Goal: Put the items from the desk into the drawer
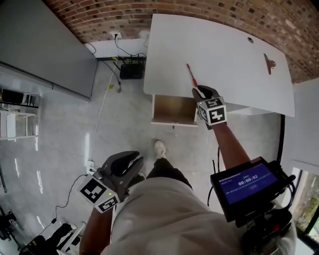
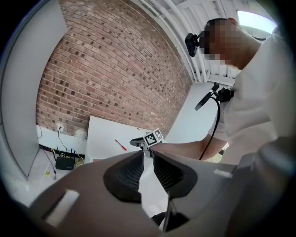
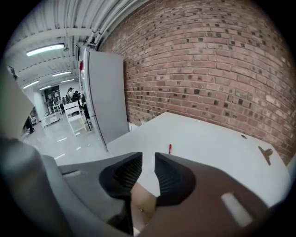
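Drawer (image 1: 173, 110) stands open under the desk (image 1: 224, 55). We find the right gripper (image 1: 202, 91), jaws apart and empty, beside the red pen (image 1: 191, 75); left gripper (image 1: 132, 161) low, jaws likewise apart.

Red pen (image 1: 192, 75); white desk (image 1: 224, 60); drawer (image 1: 174, 110) wood-brown inside; small item (image 1: 269, 63) brownish, perhaps; brick wall (image 1: 124, 15) red-brown.

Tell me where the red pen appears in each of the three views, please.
Head view: the pen lies on the desk, above centre.
Left gripper view: the pen is small, left of centre, on the desk.
Right gripper view: the pen is near centre, just above the jaws, on the desk.
Shared landmark: the white desk, with the brick wall behind it.
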Action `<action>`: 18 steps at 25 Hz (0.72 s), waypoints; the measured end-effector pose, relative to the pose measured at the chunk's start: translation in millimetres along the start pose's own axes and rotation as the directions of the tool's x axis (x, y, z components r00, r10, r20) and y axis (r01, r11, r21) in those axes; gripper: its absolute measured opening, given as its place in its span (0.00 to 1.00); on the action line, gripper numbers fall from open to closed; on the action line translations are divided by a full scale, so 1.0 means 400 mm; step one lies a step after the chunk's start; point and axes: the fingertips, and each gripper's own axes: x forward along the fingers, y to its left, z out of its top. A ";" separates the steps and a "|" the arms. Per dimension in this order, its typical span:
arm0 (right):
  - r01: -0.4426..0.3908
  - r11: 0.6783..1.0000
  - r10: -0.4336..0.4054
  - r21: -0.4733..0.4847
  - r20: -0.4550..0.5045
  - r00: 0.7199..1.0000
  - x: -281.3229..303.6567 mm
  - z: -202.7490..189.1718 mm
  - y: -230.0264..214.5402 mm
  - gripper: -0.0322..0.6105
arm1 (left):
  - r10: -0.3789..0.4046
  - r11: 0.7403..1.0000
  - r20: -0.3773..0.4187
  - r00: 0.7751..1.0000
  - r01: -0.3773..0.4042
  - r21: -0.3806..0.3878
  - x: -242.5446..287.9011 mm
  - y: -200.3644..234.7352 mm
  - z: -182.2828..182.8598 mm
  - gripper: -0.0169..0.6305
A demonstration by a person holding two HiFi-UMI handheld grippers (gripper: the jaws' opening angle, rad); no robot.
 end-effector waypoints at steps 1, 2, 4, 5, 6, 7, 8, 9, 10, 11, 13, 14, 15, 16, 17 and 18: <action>0.004 1.000 -0.004 0.007 -0.014 1.000 0.031 -0.002 -0.022 0.18 | 0.009 1.000 -0.004 1.000 -0.009 -0.003 0.008 0.011 0.001 0.14; 0.008 1.000 -0.008 0.012 -0.029 1.000 0.062 -0.004 -0.042 0.18 | 0.018 1.000 -0.007 1.000 -0.018 -0.005 0.015 0.020 0.003 0.14; 0.020 1.000 -0.019 0.018 -0.063 0.998 0.123 -0.013 -0.080 0.18 | 0.036 0.999 -0.010 0.999 -0.036 -0.008 0.022 0.037 0.009 0.14; 0.028 0.999 -0.027 0.020 -0.083 0.996 0.153 -0.017 -0.097 0.18 | 0.045 0.999 -0.013 0.999 -0.045 -0.010 0.024 0.046 0.012 0.14; 0.036 0.999 -0.034 0.020 -0.104 0.994 0.182 -0.021 -0.112 0.18 | 0.054 0.998 -0.017 0.998 -0.054 -0.013 0.026 0.056 0.015 0.14; 0.044 0.999 -0.041 0.019 -0.125 0.991 0.208 -0.026 -0.125 0.18 | 0.061 0.998 -0.022 0.998 -0.061 -0.019 0.027 0.064 0.015 0.14; 0.050 0.999 -0.047 0.016 -0.145 0.988 0.232 -0.031 -0.137 0.18 | 0.066 0.997 -0.026 0.997 -0.067 -0.025 0.028 0.070 0.015 0.14; 0.055 0.998 -0.052 0.013 -0.162 0.985 0.252 -0.036 -0.148 0.18 | 0.070 0.997 -0.030 0.997 -0.071 -0.029 0.028 0.076 0.015 0.14; 0.059 0.998 -0.056 0.009 -0.176 0.983 0.271 -0.039 -0.157 0.18 | 0.073 0.997 -0.034 0.997 -0.074 -0.031 0.029 0.081 0.015 0.14; 0.062 0.998 -0.059 0.007 -0.187 0.981 0.287 -0.040 -0.166 0.18 | 0.077 0.996 -0.038 0.996 -0.078 -0.031 0.029 0.086 0.015 0.14; 0.059 0.998 -0.056 0.007 -0.210 0.976 0.316 -0.044 -0.177 0.18 | 0.085 0.996 -0.044 0.995 -0.086 -0.034 0.029 0.097 0.014 0.14; 0.056 0.998 -0.052 0.011 -0.224 0.973 0.329 -0.047 -0.181 0.18 | 0.089 0.995 -0.045 0.995 -0.091 -0.037 0.028 0.103 0.013 0.14; 0.054 0.998 -0.049 0.016 -0.238 0.970 0.341 -0.050 -0.183 0.18 | 0.094 0.995 -0.044 0.995 -0.096 -0.041 0.026 0.110 0.013 0.14; 0.054 0.998 -0.048 0.020 -0.250 0.967 0.350 -0.052 -0.184 0.18 | 0.098 0.994 -0.042 0.994 -0.100 -0.046 0.022 0.115 0.014 0.14; 0.058 0.998 -0.050 0.022 -0.262 0.964 0.356 -0.055 -0.185 0.18 | 0.100 0.994 -0.040 0.994 -0.102 -0.050 0.017 0.119 0.013 0.14; 0.063 0.998 -0.055 0.024 -0.275 0.960 0.357 -0.060 -0.184 0.18 | 0.100 0.993 -0.037 0.994 -0.102 -0.053 0.009 0.122 0.011 0.14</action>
